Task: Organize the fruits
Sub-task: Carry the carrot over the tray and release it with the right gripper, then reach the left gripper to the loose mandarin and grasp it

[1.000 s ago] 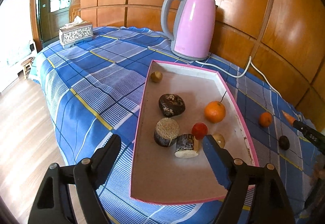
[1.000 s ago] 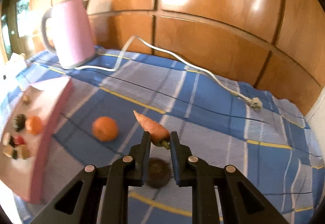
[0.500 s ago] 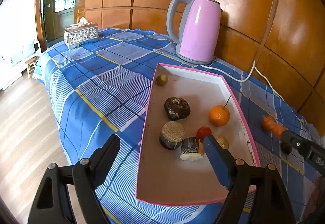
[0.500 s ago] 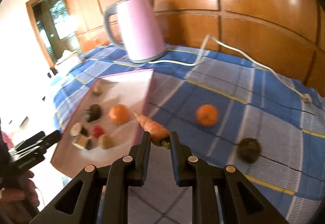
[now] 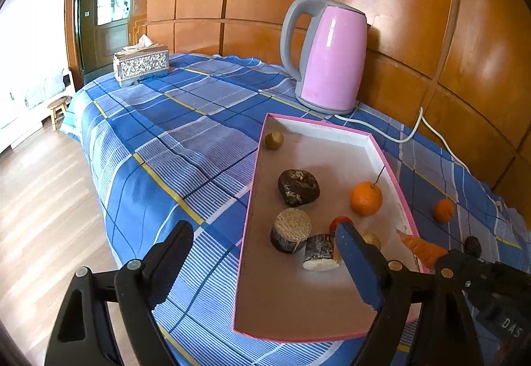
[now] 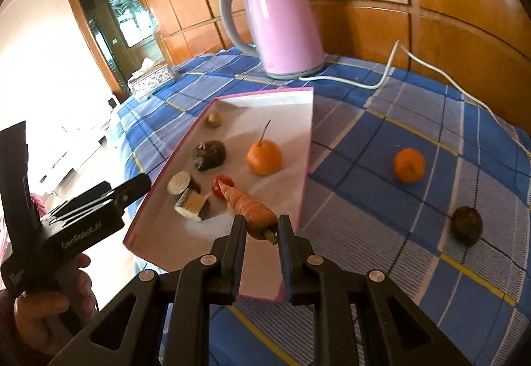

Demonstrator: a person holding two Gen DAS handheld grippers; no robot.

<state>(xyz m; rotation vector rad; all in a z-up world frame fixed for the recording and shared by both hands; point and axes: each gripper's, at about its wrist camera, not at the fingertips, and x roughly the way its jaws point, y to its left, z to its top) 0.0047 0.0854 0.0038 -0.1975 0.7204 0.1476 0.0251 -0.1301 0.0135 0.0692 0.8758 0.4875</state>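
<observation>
In the left wrist view, your left gripper (image 5: pixel 265 263) hangs with its jaws spread wide and nothing between them, low at the near end of the tray (image 5: pixel 255 266). The tray lies on the blue checked worktop (image 5: pixel 172 146) and already holds an orange (image 5: pixel 366 199), a red fruit (image 5: pixel 338 222), three dark chunks and two small yellowish fruits. At 4 o'clock your right gripper brings the carrot (image 5: pixel 419 248) over the tray's right rim. Beyond that rim, at 3 o'clock, a second orange (image 5: pixel 443 210) and a dark fruit (image 5: pixel 472 244) lie on the cloth. The kettle (image 5: pixel 328 57) stands at 12 o'clock behind the tray.

In the right wrist view, your right gripper (image 6: pixel 261 233) has its jaws clenched on the carrot's (image 6: pixel 249 204) stalk end, tip pointing to 11 o'clock above the tray (image 6: pixel 307 166), not touching it. The loose orange (image 6: pixel 408 165) sits at 2 o'clock and the dark fruit (image 6: pixel 467 225) at 3 o'clock, both well apart from the tray.

You look well past halfway: the carrot needs setting down, then those two pieces remain.
</observation>
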